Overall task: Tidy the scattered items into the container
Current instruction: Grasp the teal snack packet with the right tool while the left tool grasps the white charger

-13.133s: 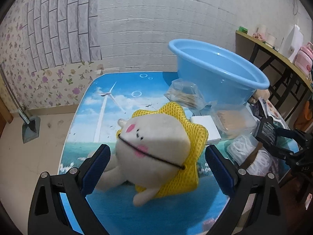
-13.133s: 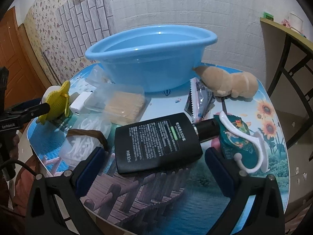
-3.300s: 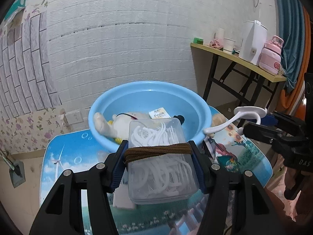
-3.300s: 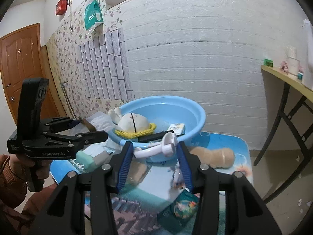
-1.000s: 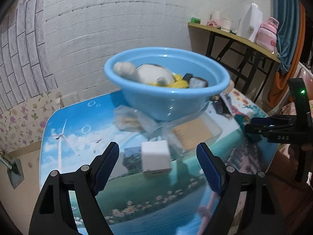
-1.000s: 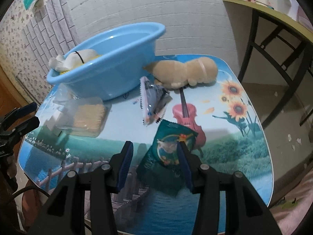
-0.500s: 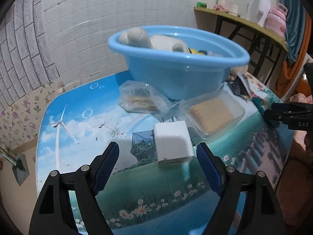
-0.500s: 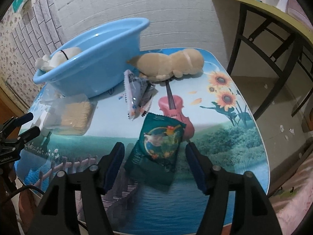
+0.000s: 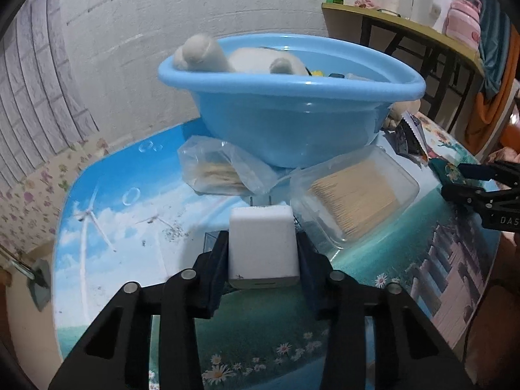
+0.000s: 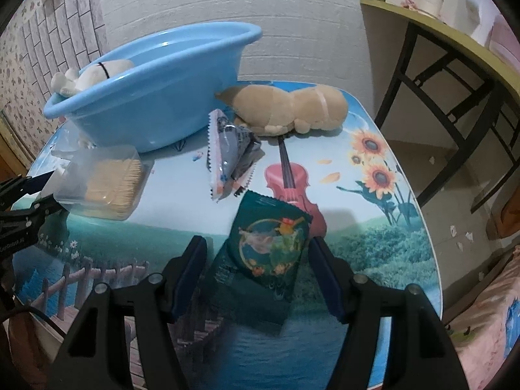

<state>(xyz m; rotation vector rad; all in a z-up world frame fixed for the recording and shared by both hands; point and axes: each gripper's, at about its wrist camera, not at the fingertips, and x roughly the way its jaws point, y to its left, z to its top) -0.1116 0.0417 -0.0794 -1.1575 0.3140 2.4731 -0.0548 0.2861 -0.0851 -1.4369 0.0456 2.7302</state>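
My left gripper [image 9: 263,260] is shut on a white plug charger [image 9: 262,246], its prongs pointing toward the blue basin [image 9: 292,123]. The basin holds a white plush toy [image 9: 227,57] and other items. My right gripper [image 10: 260,266] stands open astride a dark green snack packet [image 10: 266,253] lying flat on the table; the pads do not touch it. A clear box of toothpicks [image 9: 354,198] and a clear bag of sticks [image 9: 217,170] lie in front of the basin. The right gripper also shows at the right edge of the left wrist view [image 9: 471,178].
A tan plush toy [image 10: 292,109] and a grey snack packet [image 10: 230,152] lie right of the basin [image 10: 156,97]. The picture-printed table [image 10: 373,227] ends close on the right. A shelf table [image 9: 406,29] with a kettle and bottles stands behind.
My left gripper has come down and closed its jaws on the white charger. My right gripper has widened and now straddles the green packet, sitting slightly lower over it.
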